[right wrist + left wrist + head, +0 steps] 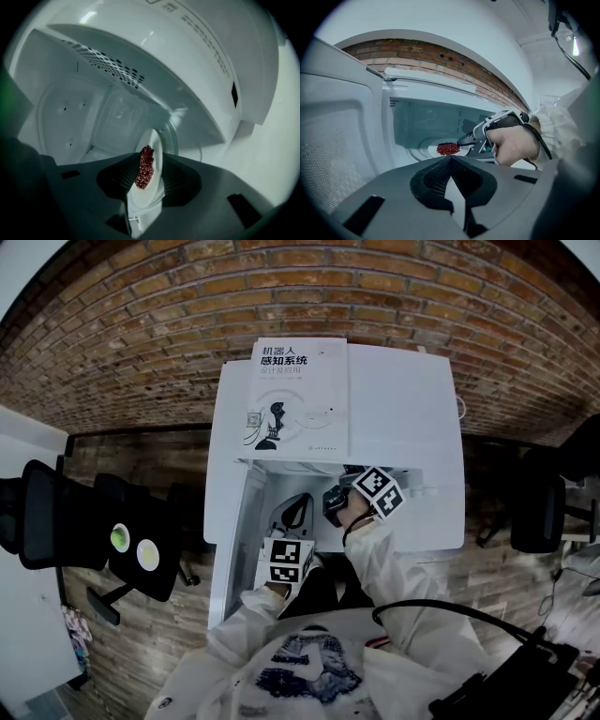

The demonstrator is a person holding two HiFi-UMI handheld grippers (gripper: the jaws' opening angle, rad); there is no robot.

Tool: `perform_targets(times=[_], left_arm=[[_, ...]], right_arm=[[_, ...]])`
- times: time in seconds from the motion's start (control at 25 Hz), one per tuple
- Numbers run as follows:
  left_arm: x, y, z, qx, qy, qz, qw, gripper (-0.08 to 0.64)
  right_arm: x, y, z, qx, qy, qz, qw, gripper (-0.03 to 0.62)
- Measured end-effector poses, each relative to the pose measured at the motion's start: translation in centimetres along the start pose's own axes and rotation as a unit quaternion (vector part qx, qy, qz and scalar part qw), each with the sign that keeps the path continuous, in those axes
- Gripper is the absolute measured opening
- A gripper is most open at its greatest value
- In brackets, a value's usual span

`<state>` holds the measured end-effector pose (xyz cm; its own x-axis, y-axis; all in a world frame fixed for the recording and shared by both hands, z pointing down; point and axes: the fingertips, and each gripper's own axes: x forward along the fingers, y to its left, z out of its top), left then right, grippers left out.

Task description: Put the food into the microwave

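Note:
The white microwave (403,427) stands with its door (333,140) swung open to the left. Inside, a small white plate (461,151) with a heap of red food (448,149) rests on the glass turntable (419,147). My right gripper (464,140) reaches into the cavity. Its jaws stand open on either side of the plate (154,150), with the food (146,167) between them. My left gripper (451,161) hangs just outside the opening, shut and holding nothing. From the head view, both the left gripper (295,517) and the right gripper (336,505) sit at the microwave's mouth.
A white book (300,399) lies on top of the microwave. A brick wall (141,324) runs behind it. Black office chairs stand at the left (56,521) and the right (539,512). The open door (230,549) bounds the left side.

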<state>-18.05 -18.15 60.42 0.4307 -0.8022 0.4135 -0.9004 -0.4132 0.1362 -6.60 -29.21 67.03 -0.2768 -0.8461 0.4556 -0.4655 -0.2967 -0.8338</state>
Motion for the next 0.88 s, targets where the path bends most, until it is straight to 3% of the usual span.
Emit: perform_targets(times=[0.28, 0.52, 0.76, 0.88], left_arm=[[-0.2, -0.4, -0.5, 0.003, 0.005, -0.005, 1.0, 0.008], [-0.4, -0.7, -1.4, 0.007, 0.013, -0.01, 0.9998, 0.008], [-0.5, -0.7, -1.6, 0.009, 0.015, -0.013, 0.9998, 0.008], [-0.6, -0.8, -1.8, 0.01, 0.018, -0.015, 0.9997, 0.008]], right_arm=[[-0.1, -0.2, 0.3, -0.078, -0.006, -0.021, 0.997, 0.149], [0.4, 0.0, -0.1, -0.177, 0.0, -0.039, 0.983, 0.176], [0.4, 0.3, -0.6, -0.192, -0.003, -0.037, 0.981, 0.179], [0.1, -0.2, -0.2, -0.23, -0.013, -0.059, 0.971, 0.189]])
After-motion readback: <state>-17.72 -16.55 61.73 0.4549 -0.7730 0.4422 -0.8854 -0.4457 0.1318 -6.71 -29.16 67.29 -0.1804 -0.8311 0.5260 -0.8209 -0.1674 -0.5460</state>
